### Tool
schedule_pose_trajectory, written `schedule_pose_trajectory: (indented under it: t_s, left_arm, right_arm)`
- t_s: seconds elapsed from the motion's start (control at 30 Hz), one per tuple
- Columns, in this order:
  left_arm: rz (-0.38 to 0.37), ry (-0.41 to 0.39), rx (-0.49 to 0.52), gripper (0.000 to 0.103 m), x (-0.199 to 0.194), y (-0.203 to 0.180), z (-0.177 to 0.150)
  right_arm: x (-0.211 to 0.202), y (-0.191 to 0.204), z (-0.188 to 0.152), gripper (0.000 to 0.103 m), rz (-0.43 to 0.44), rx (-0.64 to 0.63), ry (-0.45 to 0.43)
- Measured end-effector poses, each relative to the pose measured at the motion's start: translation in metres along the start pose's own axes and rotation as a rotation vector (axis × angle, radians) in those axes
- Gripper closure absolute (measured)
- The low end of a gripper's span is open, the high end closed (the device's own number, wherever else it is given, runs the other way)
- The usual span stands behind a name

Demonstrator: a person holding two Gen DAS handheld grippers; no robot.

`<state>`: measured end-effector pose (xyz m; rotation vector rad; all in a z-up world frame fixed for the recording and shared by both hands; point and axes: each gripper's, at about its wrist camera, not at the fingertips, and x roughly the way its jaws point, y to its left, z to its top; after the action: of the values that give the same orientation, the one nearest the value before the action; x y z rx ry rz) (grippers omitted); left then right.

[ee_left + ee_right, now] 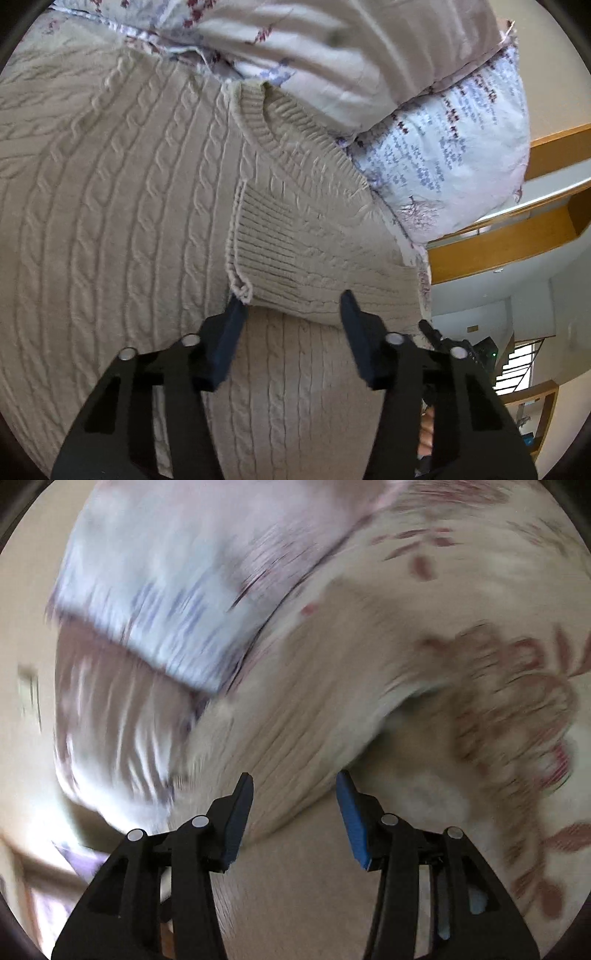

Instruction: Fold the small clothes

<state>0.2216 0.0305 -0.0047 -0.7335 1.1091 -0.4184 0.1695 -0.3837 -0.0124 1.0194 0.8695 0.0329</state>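
both grippers (291, 306) (294, 788) wide-jawed, low over the sweater (122, 206)

Tight spot on the far side: the floral pillow (443, 158) and bunched quilt (332, 48) sit right against the sweater (110, 184), blocking that edge. The folded-over sleeve (314, 251) lies just ahead of the spread left claw (291, 306). Right view's too blurry to judge.

Bed: covered with a floral-print sheet (498, 701). A folded floral duvet (369, 55) and a pale blue patterned pillow (450, 155) lie at its far edge. Beyond the bed: wooden furniture panels (517, 243), white walls (569, 295), and a bright window (517, 369). The right wrist view is motion-blurred.
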Motion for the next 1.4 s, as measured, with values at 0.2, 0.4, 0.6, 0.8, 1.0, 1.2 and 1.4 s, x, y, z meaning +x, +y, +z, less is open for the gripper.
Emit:
schedule_pose_trajectory:
  t_s: [0.2, 0.4, 0.6, 0.8, 1.0, 1.2, 1.4]
  left_arm:
    - [0.052, -0.027, 0.067, 0.095, 0.013, -0.008, 0.015]
    - [0.105, -0.169, 0.174, 0.096, -0.025, -0.014, 0.038]
    - [0.212, -0.12, 0.148, 0.095, -0.023, 0.013, 0.033]
    - [0.23, -0.116, 0.139, 0.083, -0.031, 0.024, 0.023]
    - [0.192, -0.224, 0.133, 0.039, -0.105, 0.049, 0.001]
    - [0.274, -0.391, -0.072, 0.038, -0.191, 0.126, -0.015]
    - [0.299, -0.502, -0.326, 0.048, -0.234, 0.192, -0.015]
  right_arm:
    - [-0.001, -0.011, 0.019, 0.061, 0.003, 0.046, -0.089]
    - [-0.009, -0.007, 0.022, 0.069, -0.009, -0.005, -0.116]
    - [0.004, 0.0, 0.01, 0.094, -0.116, -0.089, -0.119]
    - [0.004, 0.008, -0.003, 0.094, -0.233, -0.17, -0.128]
    - [-0.019, 0.024, -0.02, 0.049, -0.27, -0.275, -0.176]
    - [-0.016, 0.043, -0.049, 0.045, -0.199, -0.425, -0.115]
    - [0.007, 0.063, -0.079, 0.045, -0.105, -0.548, -0.008]
